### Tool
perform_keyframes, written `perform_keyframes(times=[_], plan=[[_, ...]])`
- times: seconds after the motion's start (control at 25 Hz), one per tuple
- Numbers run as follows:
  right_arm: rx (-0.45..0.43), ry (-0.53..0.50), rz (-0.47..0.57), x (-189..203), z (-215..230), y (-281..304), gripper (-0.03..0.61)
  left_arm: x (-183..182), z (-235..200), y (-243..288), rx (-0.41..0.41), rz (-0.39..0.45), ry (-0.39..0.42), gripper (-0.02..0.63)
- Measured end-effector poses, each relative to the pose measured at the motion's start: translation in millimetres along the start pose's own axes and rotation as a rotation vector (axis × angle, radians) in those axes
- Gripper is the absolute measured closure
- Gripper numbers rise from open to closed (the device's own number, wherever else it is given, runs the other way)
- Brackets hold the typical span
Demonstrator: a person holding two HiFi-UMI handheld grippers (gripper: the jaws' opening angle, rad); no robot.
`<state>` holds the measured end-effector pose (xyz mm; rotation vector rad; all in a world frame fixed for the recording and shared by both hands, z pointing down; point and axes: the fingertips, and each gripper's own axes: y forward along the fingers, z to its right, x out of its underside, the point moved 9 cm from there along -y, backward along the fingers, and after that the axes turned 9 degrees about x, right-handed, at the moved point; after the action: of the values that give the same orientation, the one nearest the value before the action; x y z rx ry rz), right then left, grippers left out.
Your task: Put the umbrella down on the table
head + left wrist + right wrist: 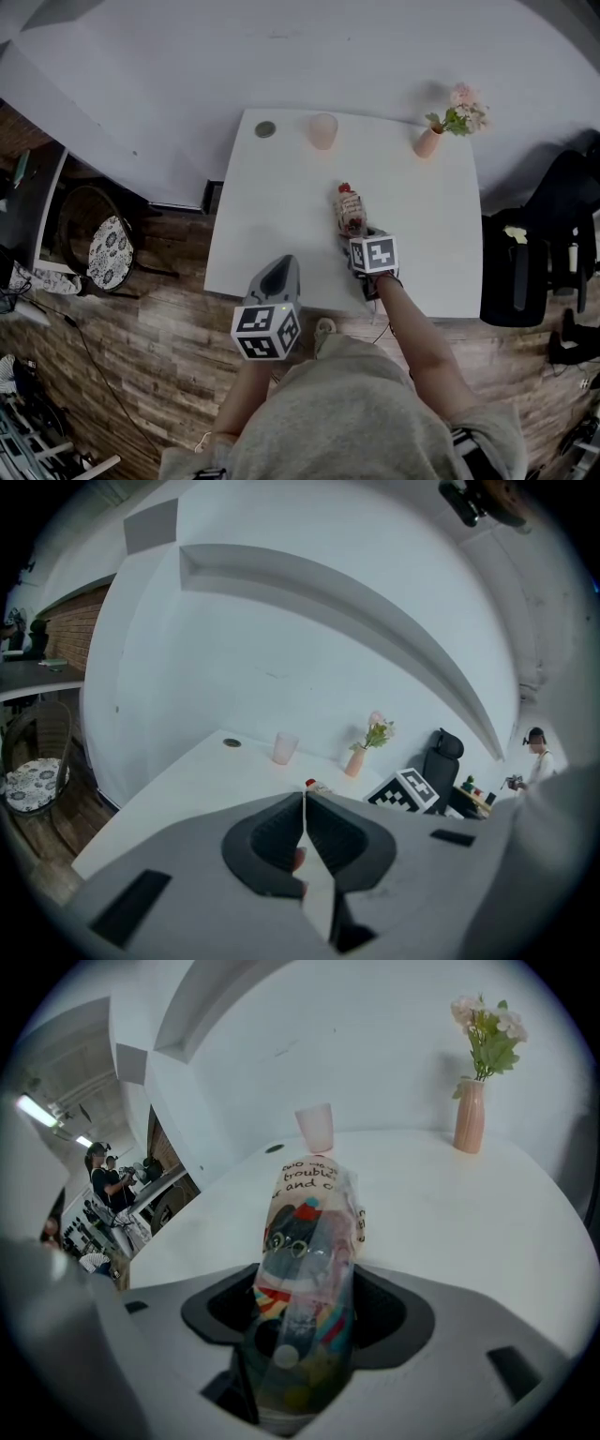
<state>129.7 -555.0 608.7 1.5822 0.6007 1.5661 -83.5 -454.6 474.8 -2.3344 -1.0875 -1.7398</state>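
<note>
Meanwhile, right gripper (pixel 305 1312) fingers clamp the folded umbrella (pixel 309 1232) over the tabletop (pixel 281 206); left gripper (pixel 304 803) fingers pressed together, empty; cup (pixel 322 130) and vase (pixel 427 142) stand beyond.

Umbrella (pixel 351 208) over table (pixel 272 225); cup (pixel 322 130), vase (pixel 427 142) behind it

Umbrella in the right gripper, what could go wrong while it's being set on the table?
The glossy-sleeved umbrella could slip between the fingers of the right gripper. Its tip points at the pink cup, so sliding forward may topple it. The gripper sits near the front edge of the table; released there, the handle end might overhang.
</note>
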Motion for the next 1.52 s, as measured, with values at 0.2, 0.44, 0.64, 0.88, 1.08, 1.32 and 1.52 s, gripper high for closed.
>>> perform_keyframes(times=[0.2, 0.44, 0.64, 0.88, 1.08, 1.32, 1.52], plan=[[-0.002, 0.024, 0.017, 0.2, 0.1, -8.0, 0.273, 0.4, 2.7, -10.9, 0.005, 0.006, 0.003, 0.601], [0.019, 0.057, 0.104, 3.9, -0.5, -42.3, 0.264, 7.1, 10.2, -27.6, 0.017, 0.004, 0.007, 0.601], [0.036, 0.077, 0.191, 17.5, -6.0, -79.9, 0.266, 15.5, 19.2, -48.3, 0.027, 0.008, 0.015, 0.601], [0.051, 0.060, 0.299, 39.5, -24.6, -131.6, 0.305, 29.5, 30.1, -79.1, 0.031, 0.017, 0.021, 0.601], [0.047, 0.081, 0.376, 63.6, -44.9, -176.0, 0.352, 43.5, 39.6, -110.4, 0.034, 0.025, 0.026, 0.601], [0.058, 0.064, 0.460, 94.8, -69.8, -226.2, 0.411, 59.8, 52.3, -149.7, 0.039, 0.049, 0.040, 0.601], [0.051, 0.078, 0.526, 116.2, -86.0, -264.9, 0.468, 72.2, 63.5, -181.0, 0.043, 0.065, 0.051, 0.601]])
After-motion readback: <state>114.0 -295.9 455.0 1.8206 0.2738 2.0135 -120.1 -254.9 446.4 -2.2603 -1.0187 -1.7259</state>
